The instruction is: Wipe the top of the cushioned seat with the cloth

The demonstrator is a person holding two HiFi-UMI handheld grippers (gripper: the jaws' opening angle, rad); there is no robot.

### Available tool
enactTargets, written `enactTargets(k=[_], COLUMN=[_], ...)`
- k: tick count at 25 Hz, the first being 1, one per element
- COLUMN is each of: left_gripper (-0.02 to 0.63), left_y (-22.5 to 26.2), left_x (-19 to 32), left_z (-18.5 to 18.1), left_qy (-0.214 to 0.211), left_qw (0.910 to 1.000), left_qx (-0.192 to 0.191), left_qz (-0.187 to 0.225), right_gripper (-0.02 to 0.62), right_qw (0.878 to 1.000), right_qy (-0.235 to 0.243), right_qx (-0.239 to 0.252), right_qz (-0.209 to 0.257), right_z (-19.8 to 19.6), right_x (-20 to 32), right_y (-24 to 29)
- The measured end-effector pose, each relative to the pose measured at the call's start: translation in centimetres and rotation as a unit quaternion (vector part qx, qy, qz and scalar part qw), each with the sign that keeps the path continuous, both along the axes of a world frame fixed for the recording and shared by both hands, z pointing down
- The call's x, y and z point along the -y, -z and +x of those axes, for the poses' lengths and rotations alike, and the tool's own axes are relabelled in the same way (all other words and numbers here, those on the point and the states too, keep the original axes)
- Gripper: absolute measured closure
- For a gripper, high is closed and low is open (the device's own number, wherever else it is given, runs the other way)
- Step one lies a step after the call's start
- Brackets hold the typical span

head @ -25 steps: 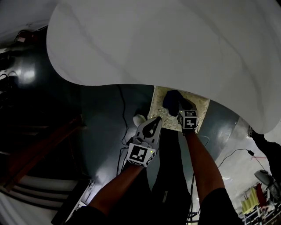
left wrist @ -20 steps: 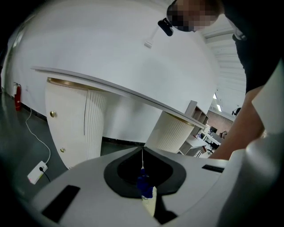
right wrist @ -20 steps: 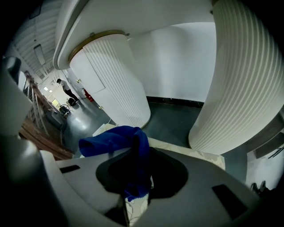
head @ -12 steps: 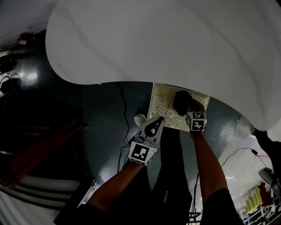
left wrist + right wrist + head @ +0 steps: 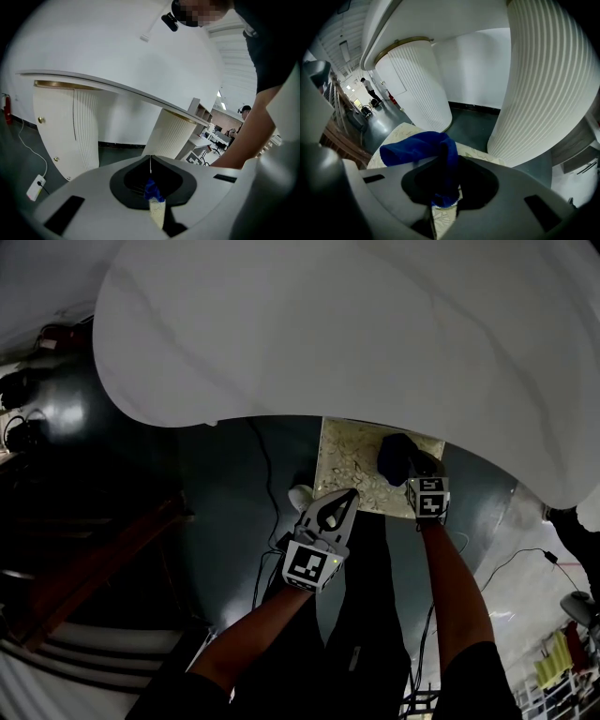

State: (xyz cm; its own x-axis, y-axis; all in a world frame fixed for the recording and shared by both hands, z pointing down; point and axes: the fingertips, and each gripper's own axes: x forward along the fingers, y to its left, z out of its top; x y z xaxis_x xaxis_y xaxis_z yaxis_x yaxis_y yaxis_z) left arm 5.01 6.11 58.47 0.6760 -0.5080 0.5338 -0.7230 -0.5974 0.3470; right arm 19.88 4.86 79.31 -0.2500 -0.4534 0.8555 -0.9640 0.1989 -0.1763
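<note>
The cushioned seat has a cream patterned top and stands half under the white table. A dark blue cloth lies on its right part, with my right gripper shut on it and pressed down onto the seat. In the right gripper view the cloth bunches out to the left of the jaws over the cream seat. My left gripper is shut on nothing and hovers at the seat's near edge. In the left gripper view the shut left gripper points up at the table's underside.
The big white table top overhangs the seat's far side. Its ribbed white pedestals stand close behind the seat. A cable and a white shoe are on the dark floor to the seat's left.
My right gripper has dragged the blue cloth to the right across the seat top. The left gripper has drifted slightly right and stays shut.
</note>
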Motion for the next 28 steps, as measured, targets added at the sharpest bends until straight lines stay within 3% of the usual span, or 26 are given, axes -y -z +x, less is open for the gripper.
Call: enactTargets(k=[17,25,28], left_gripper=[0.589,0.589,0.589], left_y=[-0.8,-0.1,-0.4], left_x=[0.6,0.6,0.3], left_z=[0.4,1.5,1.0], left_qy=[-0.025,-0.03,-0.03], left_qw=[0.9997,0.9995,0.9995], left_qx=[0.008,0.002,0.003], left_qz=[-0.002,-0.006,-0.008], right_gripper=[0.503,0.504,0.506], right_qw=[0.999,0.996,0.99], right_qy=[-0.011,-0.051,-0.052], right_qx=[-0.033,-0.071,-0.12], right_qz=[-0.005,-0.031,-0.044], right_z=[5.4,9.6,11.1], right_x=[-1.7,-3.2,-4.1], right_y=[-0.9,-1.4,-1.2])
